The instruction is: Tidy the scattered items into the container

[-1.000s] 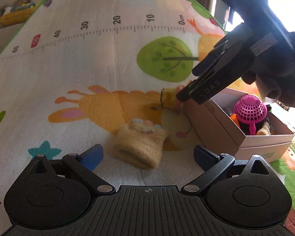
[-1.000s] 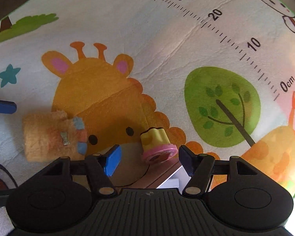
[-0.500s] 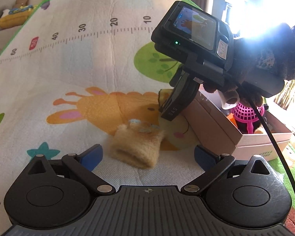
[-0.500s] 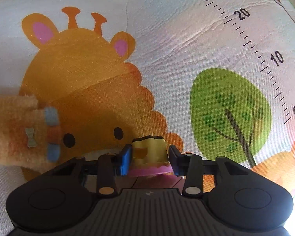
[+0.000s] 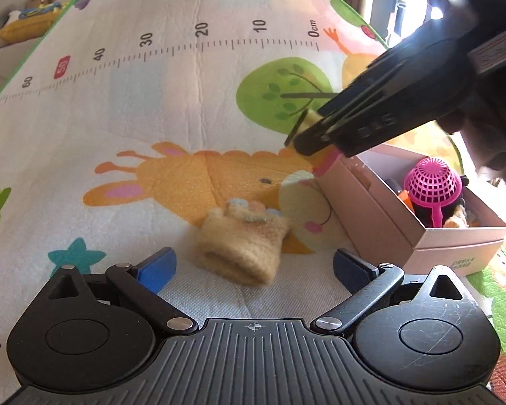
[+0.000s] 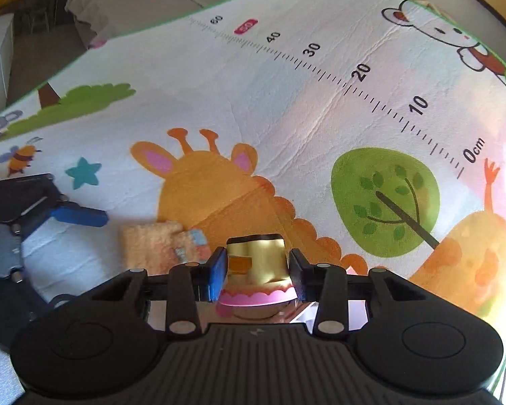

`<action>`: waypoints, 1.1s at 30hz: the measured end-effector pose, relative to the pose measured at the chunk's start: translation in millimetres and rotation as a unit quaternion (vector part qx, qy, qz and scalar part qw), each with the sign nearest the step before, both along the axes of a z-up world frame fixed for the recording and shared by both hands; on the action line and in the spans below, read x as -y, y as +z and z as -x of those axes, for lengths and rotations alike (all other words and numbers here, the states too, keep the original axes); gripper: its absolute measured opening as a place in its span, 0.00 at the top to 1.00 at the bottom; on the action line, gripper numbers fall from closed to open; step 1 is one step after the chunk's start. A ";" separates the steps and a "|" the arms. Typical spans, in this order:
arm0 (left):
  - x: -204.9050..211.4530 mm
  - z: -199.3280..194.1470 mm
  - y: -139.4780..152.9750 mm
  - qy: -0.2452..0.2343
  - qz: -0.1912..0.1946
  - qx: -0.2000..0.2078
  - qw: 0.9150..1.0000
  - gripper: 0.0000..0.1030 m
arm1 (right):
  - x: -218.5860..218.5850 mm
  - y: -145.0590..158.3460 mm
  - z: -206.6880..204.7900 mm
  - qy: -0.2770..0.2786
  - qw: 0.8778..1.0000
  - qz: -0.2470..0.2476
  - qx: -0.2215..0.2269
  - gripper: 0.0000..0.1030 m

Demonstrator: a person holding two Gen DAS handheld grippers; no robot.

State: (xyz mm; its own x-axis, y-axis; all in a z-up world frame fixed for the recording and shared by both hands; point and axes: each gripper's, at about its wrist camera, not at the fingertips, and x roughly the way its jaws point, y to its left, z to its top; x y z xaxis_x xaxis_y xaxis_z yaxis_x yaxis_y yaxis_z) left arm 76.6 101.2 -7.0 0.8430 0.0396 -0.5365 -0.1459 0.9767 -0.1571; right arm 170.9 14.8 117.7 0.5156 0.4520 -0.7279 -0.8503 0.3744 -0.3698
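The right gripper had its jaws clamped on the yellow toy, best carried level over the box before releasing, while the left gripper hung with jaws apart

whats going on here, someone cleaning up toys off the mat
Yes. A person holds a gripper in each hand over a play mat. The right gripper has its jaws shut on a small yellow and pink toy, held off the mat near the open box, which already holds a pink mesh ball and other bits. The left gripper is open and low over the mat, just short of a fuzzy tan mitten that lies on the mat, not yet picked up.
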 end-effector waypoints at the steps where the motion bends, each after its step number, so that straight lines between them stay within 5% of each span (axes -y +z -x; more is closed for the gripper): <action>1: 1.2 -1.3 -0.4 0.001 -0.004 -0.004 1.000 0.01 | 12.2 2.9 7.3 -0.001 1.000 -0.011 -0.005 0.62; 8: 4.1 -9.3 -3.7 0.019 -0.021 -0.032 0.999 0.01 | 96.6 2.6 42.2 -0.039 0.995 -0.082 -0.051 0.62; 17: 12.6 -14.6 -5.2 0.024 -0.053 -0.051 0.997 0.01 | 201.2 -49.4 91.9 -0.128 0.971 -0.166 -0.113 0.68; 23: 21.8 -20.1 -6.7 0.026 -0.088 -0.070 0.993 0.01 | 241.6 -62.9 118.7 -0.161 0.957 -0.222 -0.091 0.68; 29: 27.6 -21.3 -7.5 0.028 -0.111 -0.076 0.990 0.01 | 264.2 -71.2 134.4 -0.180 0.948 -0.247 -0.087 0.46; 33: 28.2 -20.8 -6.8 0.025 -0.112 -0.073 0.991 0.01 | 277.1 -80.0 141.9 -0.210 0.945 -0.239 -0.078 0.40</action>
State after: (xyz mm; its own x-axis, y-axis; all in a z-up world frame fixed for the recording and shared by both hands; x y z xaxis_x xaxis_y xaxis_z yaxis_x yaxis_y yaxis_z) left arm 97.3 73.0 -13.8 0.7512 0.2112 -0.6254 -0.1995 0.9758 0.0899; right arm 29.0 -262.2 37.7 0.6261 0.5282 -0.5737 -0.6198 0.7835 0.0449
